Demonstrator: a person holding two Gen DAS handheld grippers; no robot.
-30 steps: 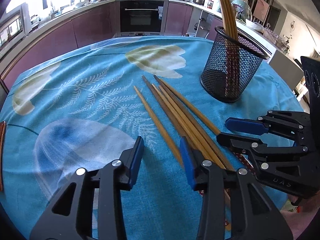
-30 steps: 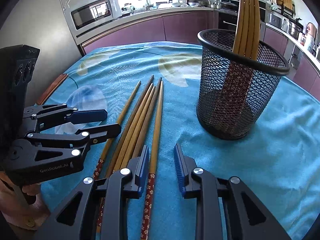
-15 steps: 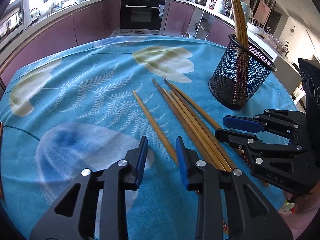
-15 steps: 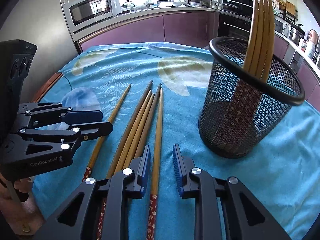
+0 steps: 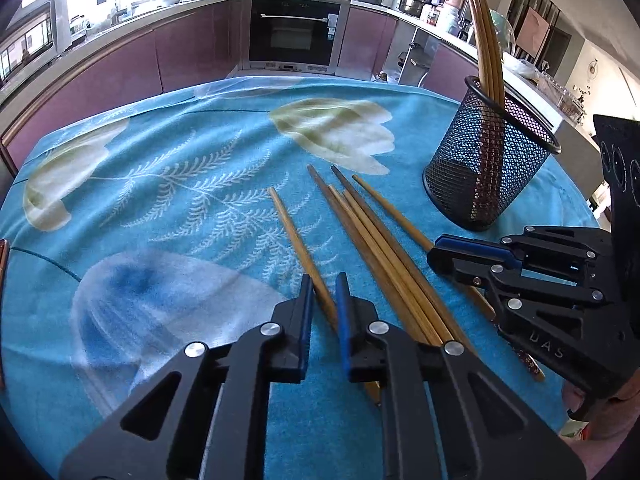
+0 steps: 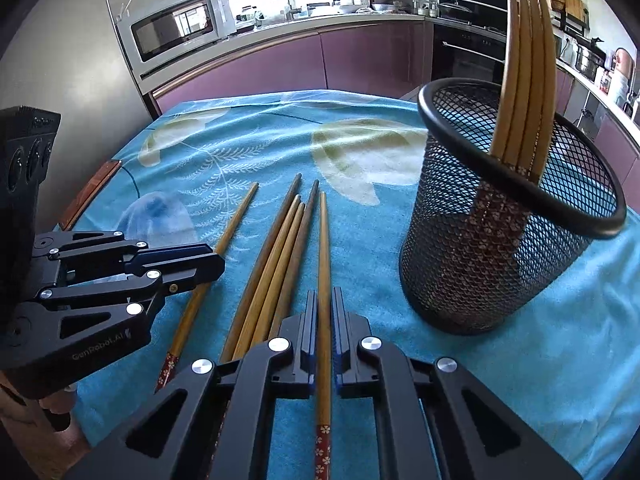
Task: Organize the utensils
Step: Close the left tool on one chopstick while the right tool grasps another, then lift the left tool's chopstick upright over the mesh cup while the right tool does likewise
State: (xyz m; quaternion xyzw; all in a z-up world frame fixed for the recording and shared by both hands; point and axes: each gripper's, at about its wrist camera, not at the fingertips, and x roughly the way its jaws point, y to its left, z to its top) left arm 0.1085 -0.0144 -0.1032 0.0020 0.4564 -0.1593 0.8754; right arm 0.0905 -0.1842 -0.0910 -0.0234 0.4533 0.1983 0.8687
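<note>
Several wooden chopsticks lie side by side on the blue cloth. My left gripper is closed around the leftmost, separate chopstick. My right gripper is closed around the rightmost chopstick, whose red patterned end shows under the gripper. A bundle of chopsticks lies between the two; it also shows in the left wrist view. A black mesh cup stands to the right with several chopsticks upright in it; it also shows in the left wrist view.
The round table has a blue flowered cloth. Kitchen counters, an oven and a microwave ring the table. The table's wooden edge shows at the left.
Both grippers have moved forward and closed: the left onto the leftmost chopstick, the right onto the rightmost chopstick. The chopsticks still lie on the cloth.
</note>
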